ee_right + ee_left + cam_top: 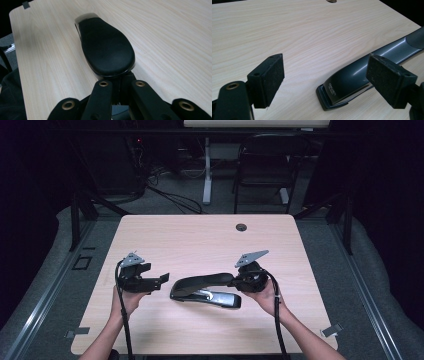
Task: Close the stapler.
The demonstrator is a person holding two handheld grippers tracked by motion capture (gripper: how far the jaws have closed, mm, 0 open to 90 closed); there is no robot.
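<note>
The pale wooden worktop [200, 240] is carrying a black stapler [205, 287], which is lying near the front edge between the 2 hands, its long handle raised. The right hand-held gripper [239, 279] is clamping its jaws tight on the handle's rear end. The left hand-held gripper [162, 280] is waiting just beside the stapler's nose, jaws spread wide with nothing between them.

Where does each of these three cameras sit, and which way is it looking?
High view: above the person's side, looking forward and down on the table; forearms, both grippers show.
Left gripper view: rides the left gripper, open, facing the stapler's front end.
Right gripper view: rides the right gripper, shut behind the stapler's handle.
All three share the stapler and tabletop.
</note>
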